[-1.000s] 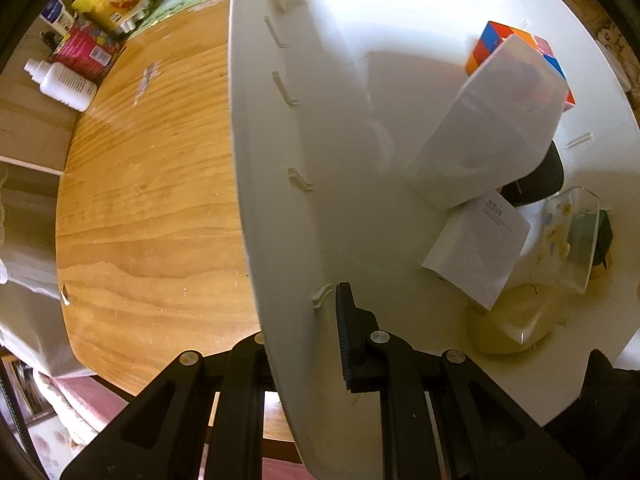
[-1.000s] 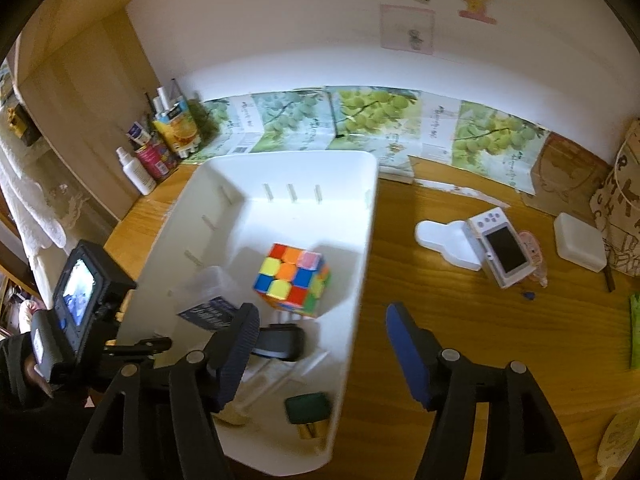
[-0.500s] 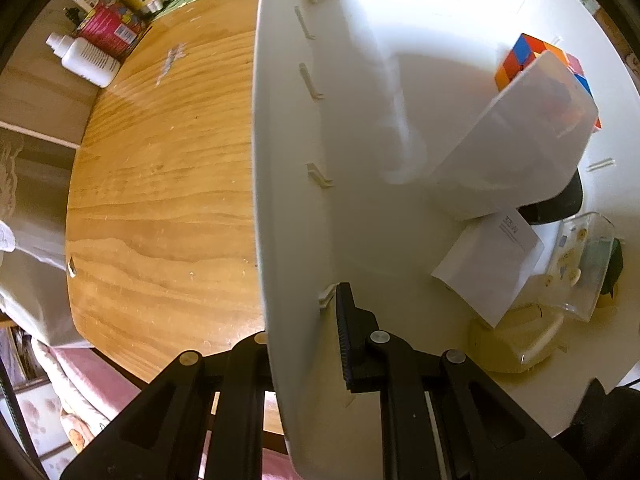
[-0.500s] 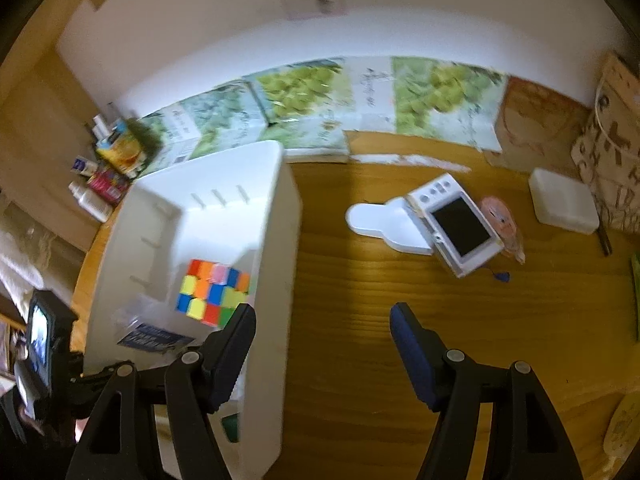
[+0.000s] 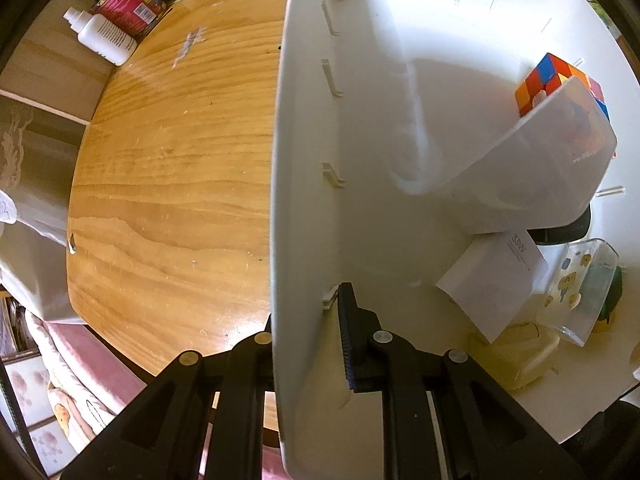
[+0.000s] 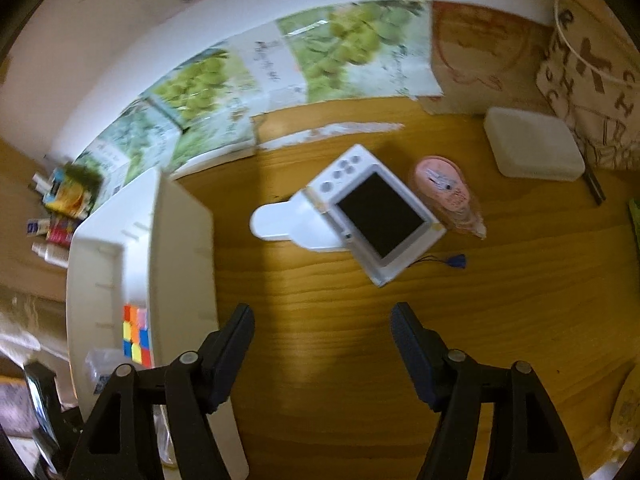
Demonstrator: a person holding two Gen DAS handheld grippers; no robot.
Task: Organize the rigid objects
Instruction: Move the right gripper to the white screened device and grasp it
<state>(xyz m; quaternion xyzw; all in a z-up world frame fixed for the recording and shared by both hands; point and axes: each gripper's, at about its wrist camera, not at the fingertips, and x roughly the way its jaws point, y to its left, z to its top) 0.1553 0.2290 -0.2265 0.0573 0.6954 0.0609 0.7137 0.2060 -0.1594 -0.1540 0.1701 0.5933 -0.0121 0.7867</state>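
My left gripper (image 5: 308, 320) is shut on the near wall of a white bin (image 5: 304, 160), one finger outside and one inside. In the bin lie a colourful puzzle cube (image 5: 544, 80), a frosted plastic box (image 5: 540, 168), a white boxed item (image 5: 496, 284), a clear printed case (image 5: 580, 284) and a pale yellow object (image 5: 516, 356). My right gripper (image 6: 322, 320) is open and empty above the wooden table (image 6: 360, 360), right of the bin (image 6: 176, 264). A white camera (image 6: 372, 220) leans on a white flat piece (image 6: 288, 224) beyond it, with a pink item (image 6: 444, 192) beside.
Bottles and packets (image 5: 116, 20) stand at the table's far left corner. A white lidded box (image 6: 532, 148) sits at the far right by a printed bag (image 6: 596, 68). Grape-printed cartons (image 6: 280, 68) line the back wall. The table's left edge (image 5: 72, 240) drops to bedding.
My right gripper has swung right, off the bin, toward the camera, staying open. My left gripper keeps its hold on the bin wall, and the bin has shifted a little in its view.
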